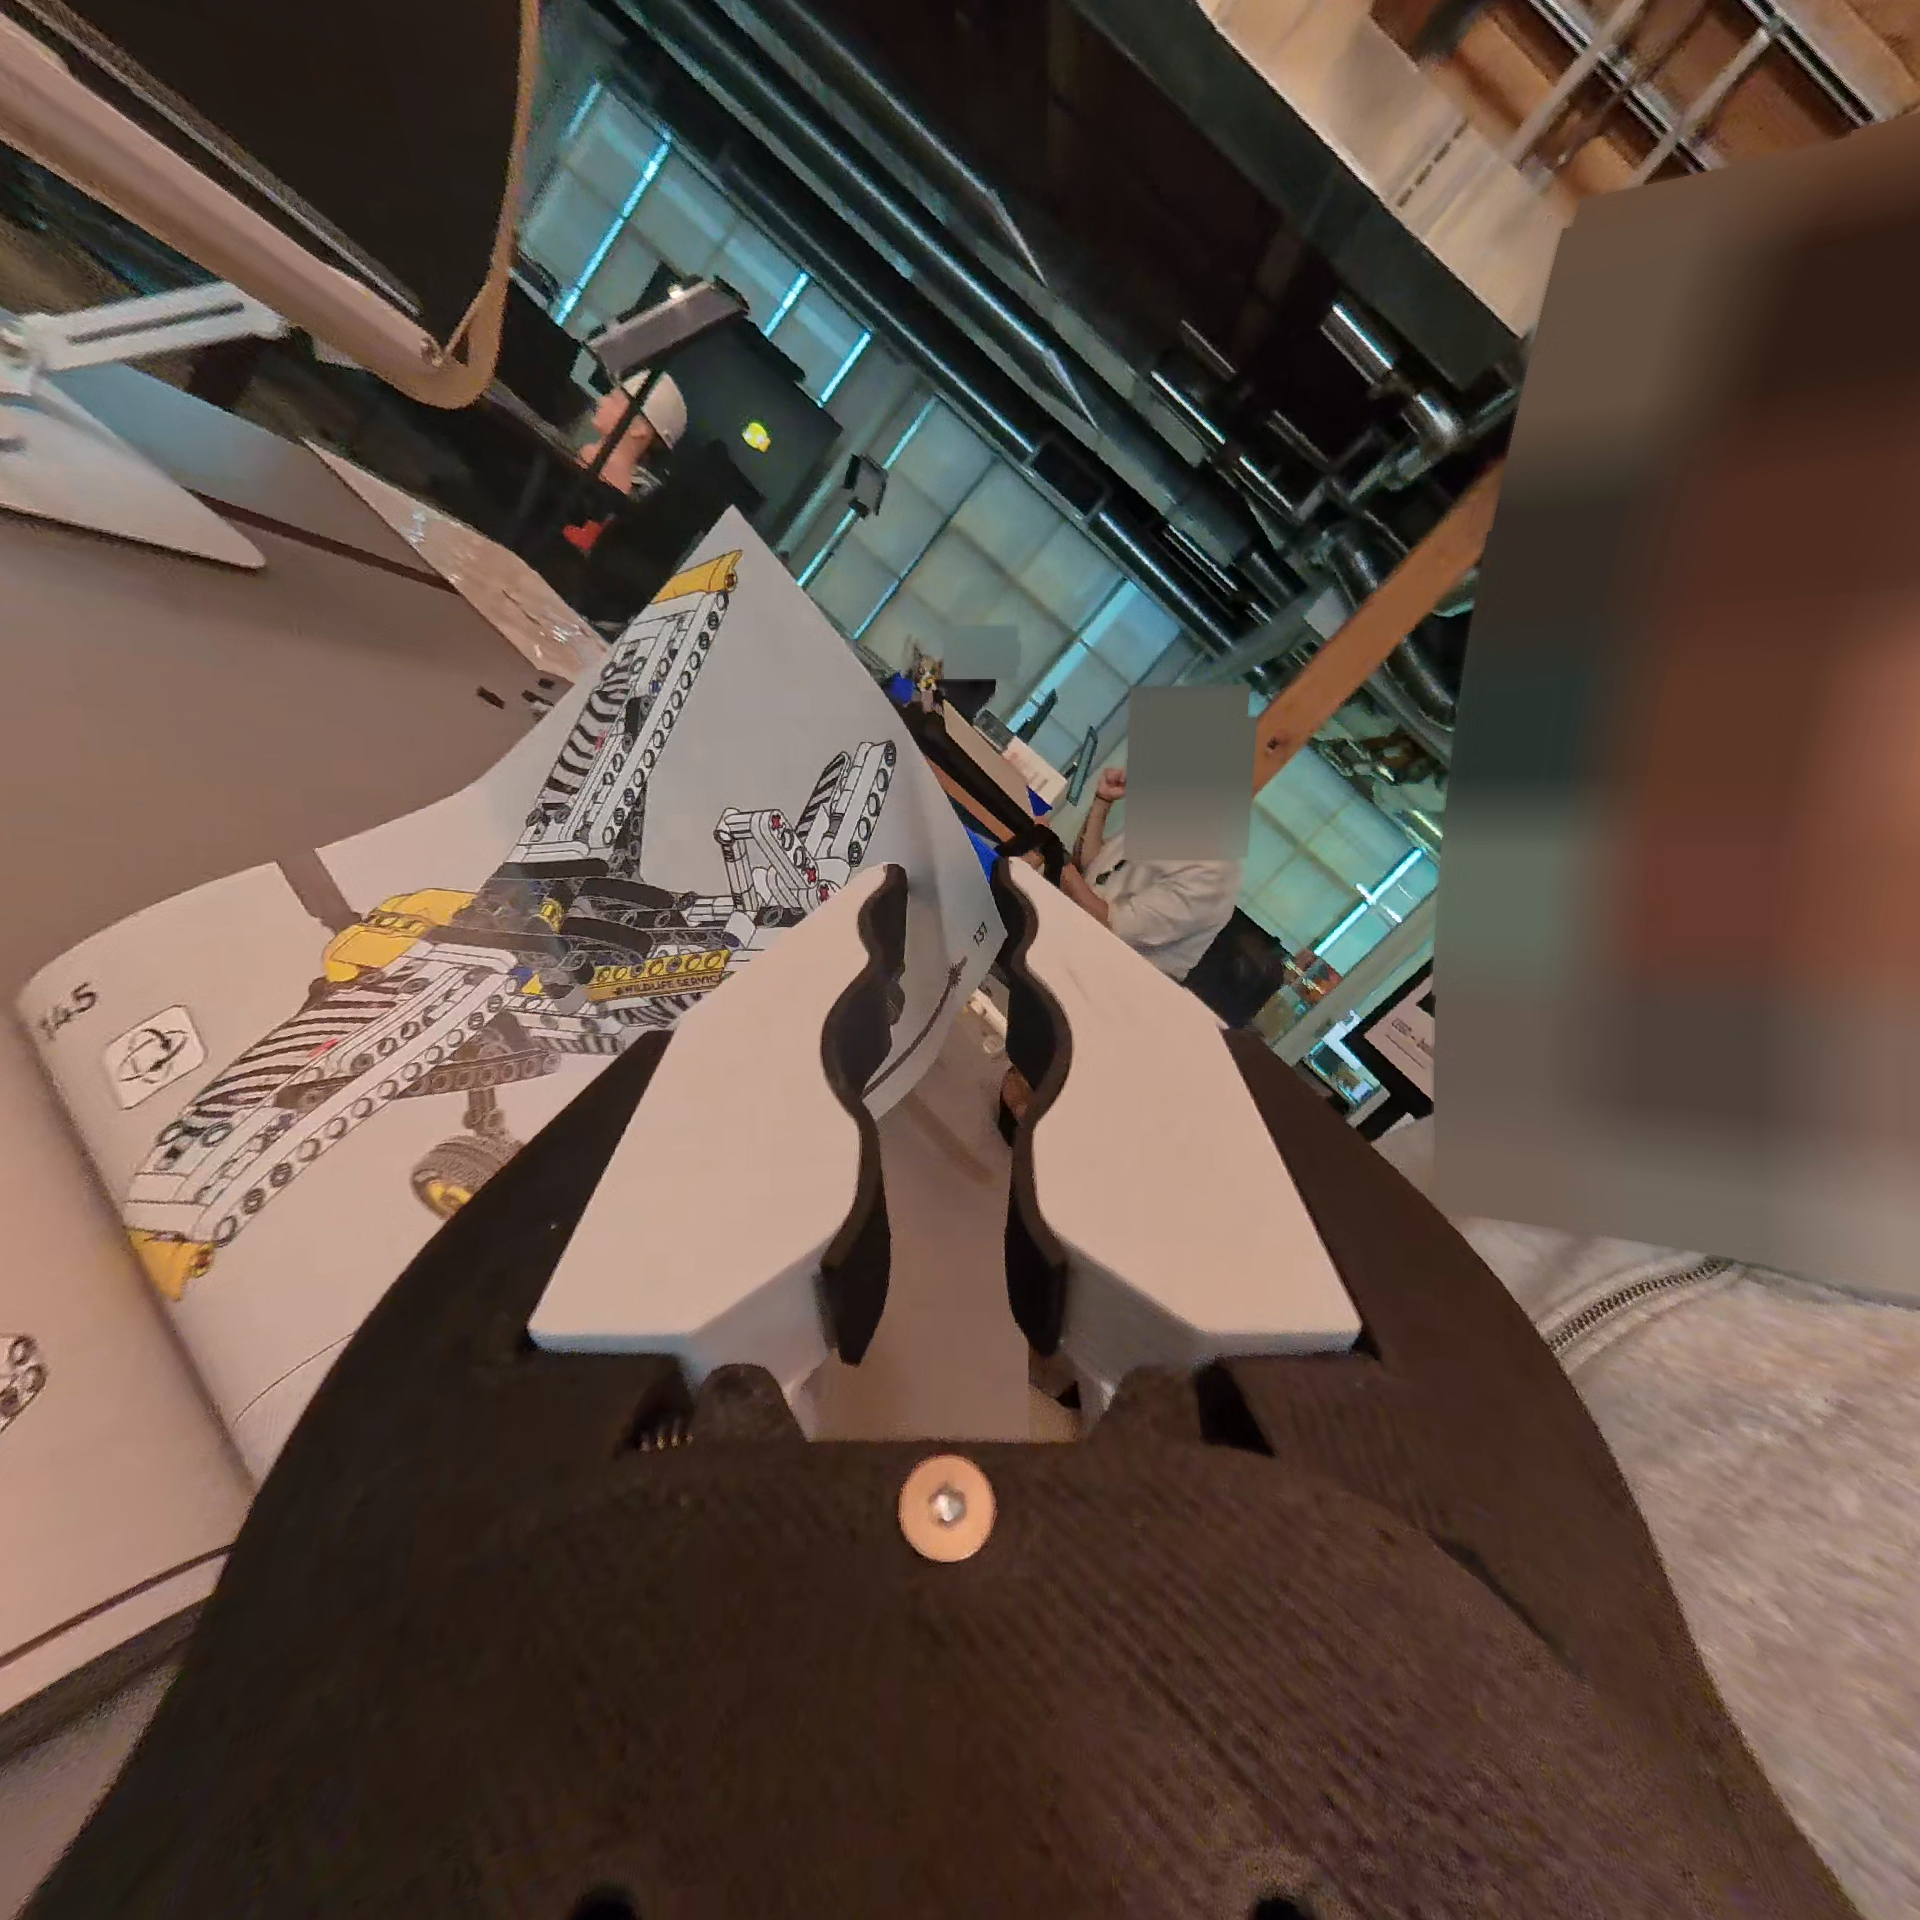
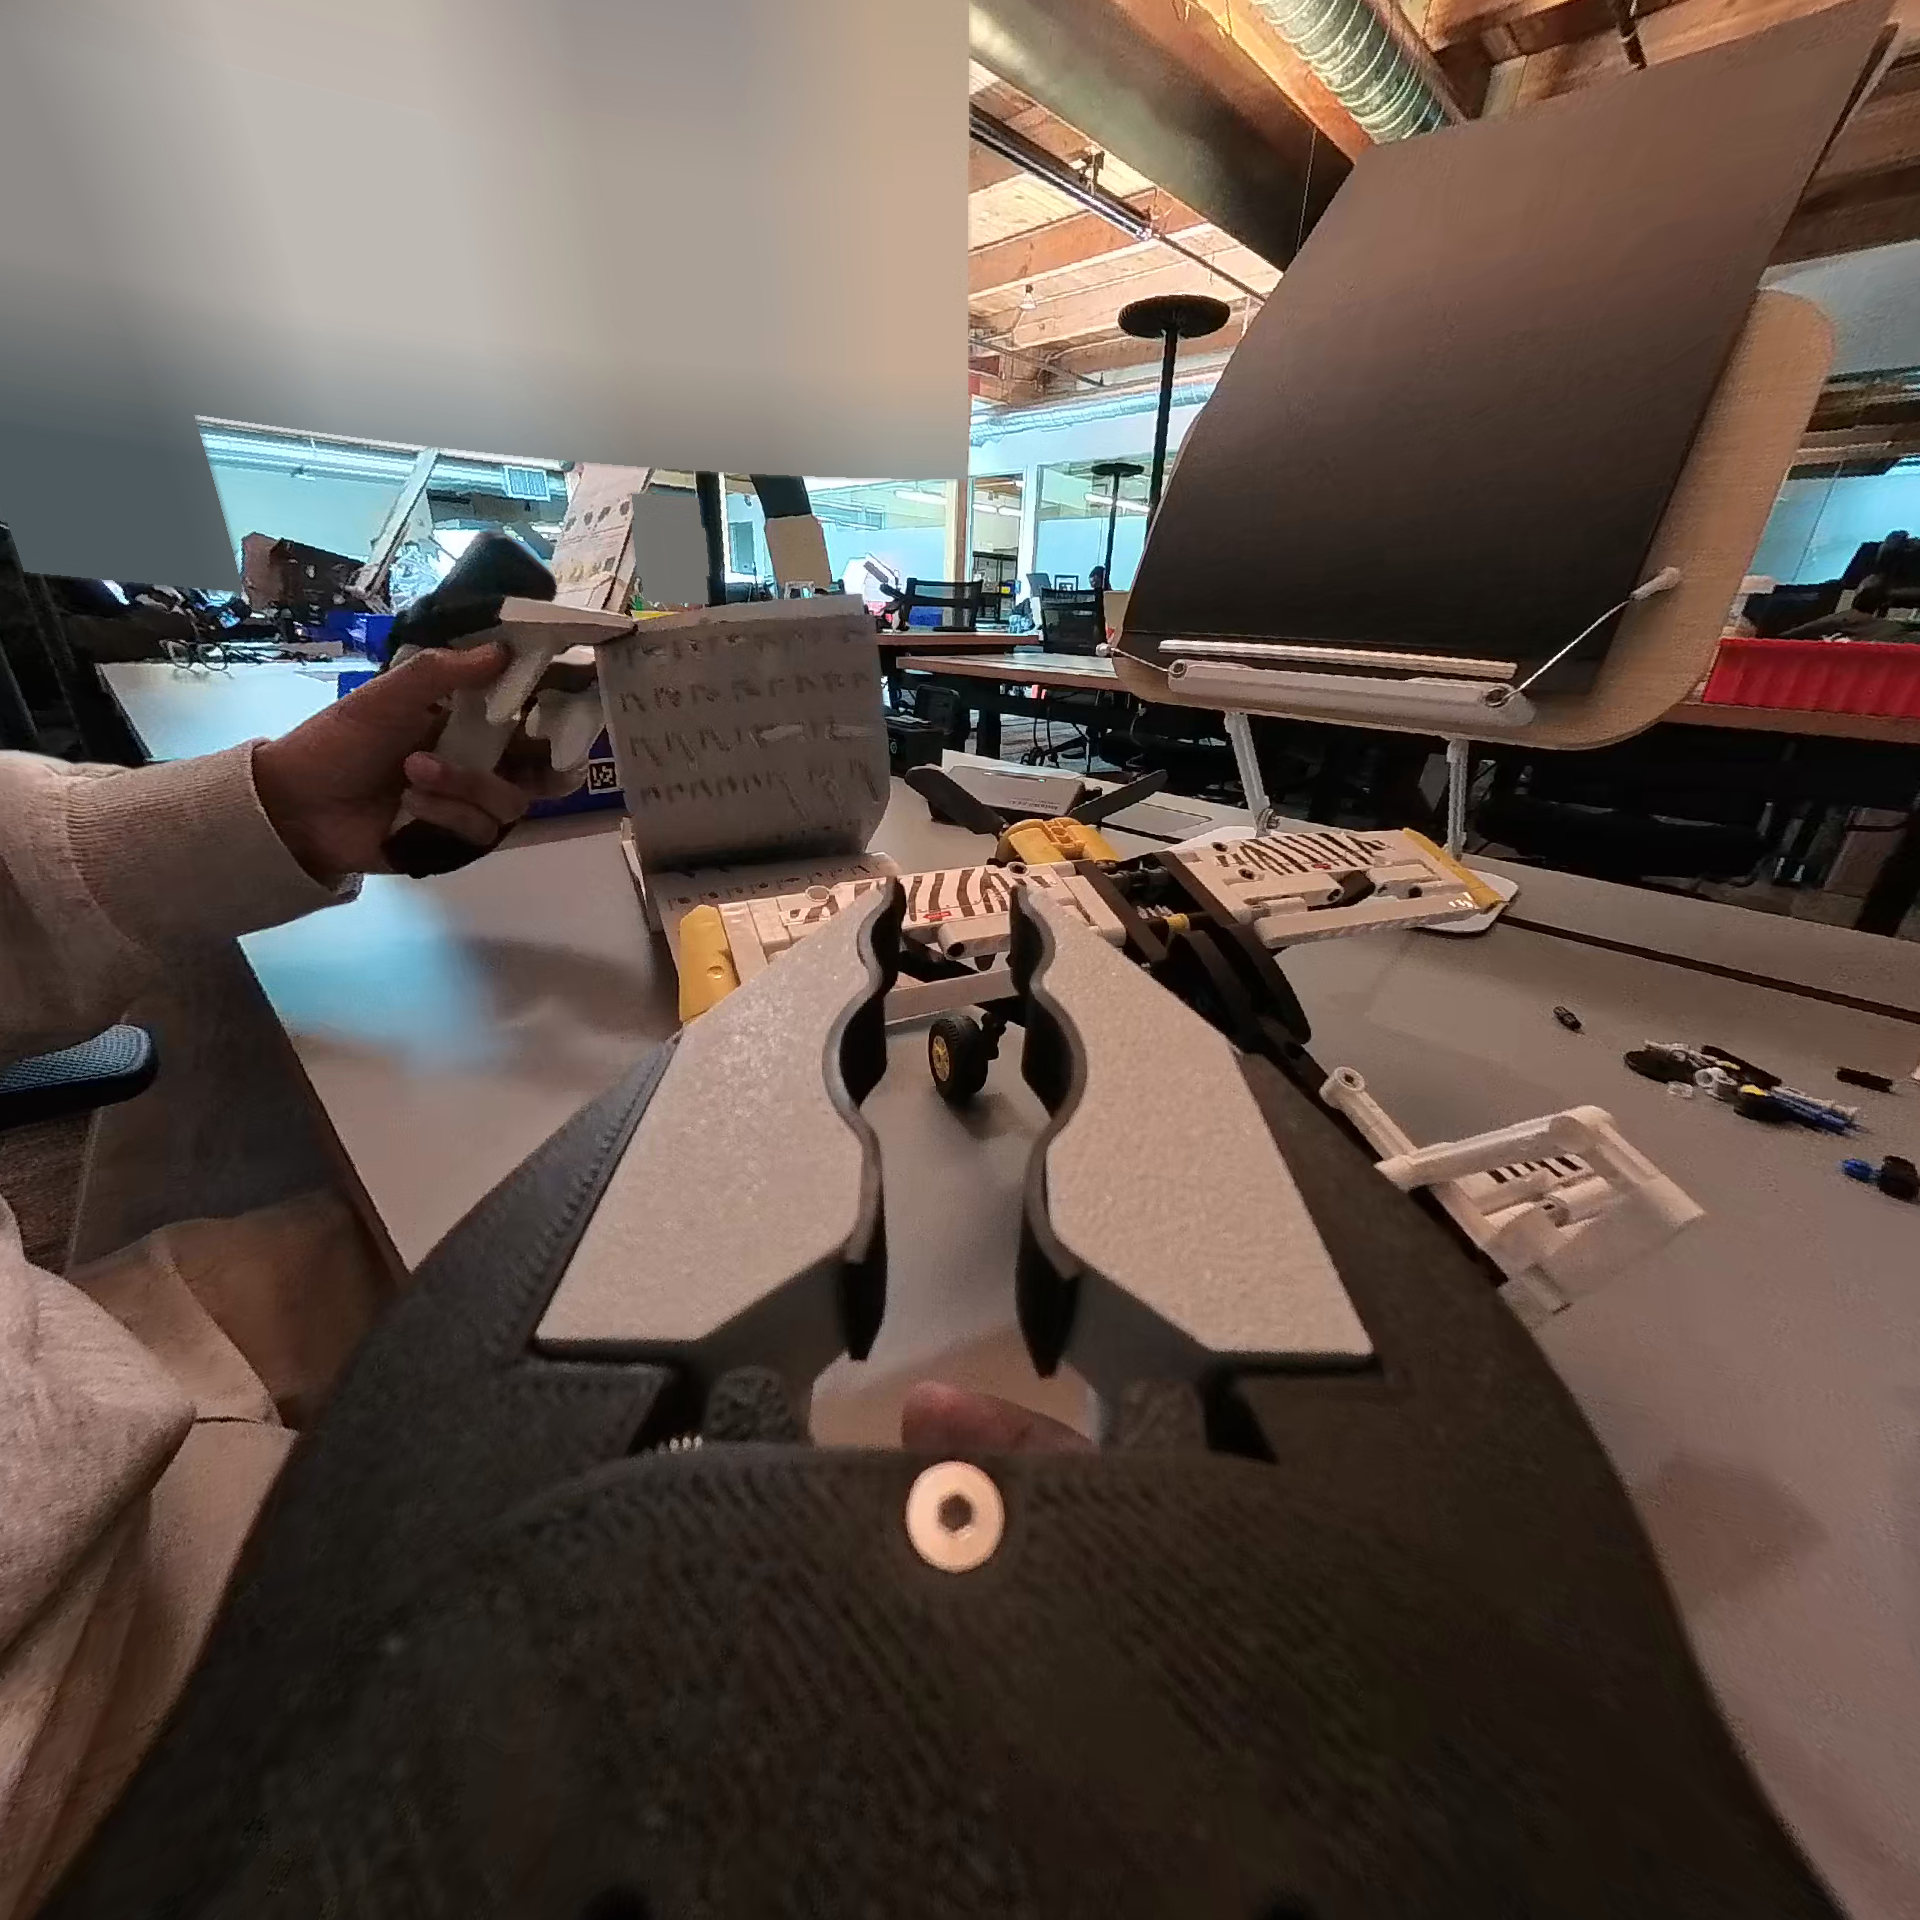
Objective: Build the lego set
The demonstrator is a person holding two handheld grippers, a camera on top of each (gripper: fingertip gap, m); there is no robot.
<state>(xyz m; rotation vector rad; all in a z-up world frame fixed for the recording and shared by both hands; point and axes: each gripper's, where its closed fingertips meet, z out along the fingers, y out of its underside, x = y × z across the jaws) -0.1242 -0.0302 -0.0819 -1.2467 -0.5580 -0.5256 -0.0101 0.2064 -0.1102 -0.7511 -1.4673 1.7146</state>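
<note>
The right gripper (image 2: 954, 914), grey-fingered with black wavy pads, hangs released and empty just above the grey bench (image 2: 468, 1039). Beyond its tips stands the zebra-striped white, black and yellow lego aeroplane (image 2: 1091, 914) on a small yellow-hubbed wheel (image 2: 953, 1051), mid-bench, its wing's long axis running left to right. A white striped lego sub-assembly (image 2: 1538, 1184) lies toward the right edge, loose small pieces (image 2: 1745, 1091) farther right. At the left, the left gripper (image 1: 945, 883) lifts a page of the open instruction booklet (image 1: 343, 997), its fingers not visibly closed on it in its own view.
</note>
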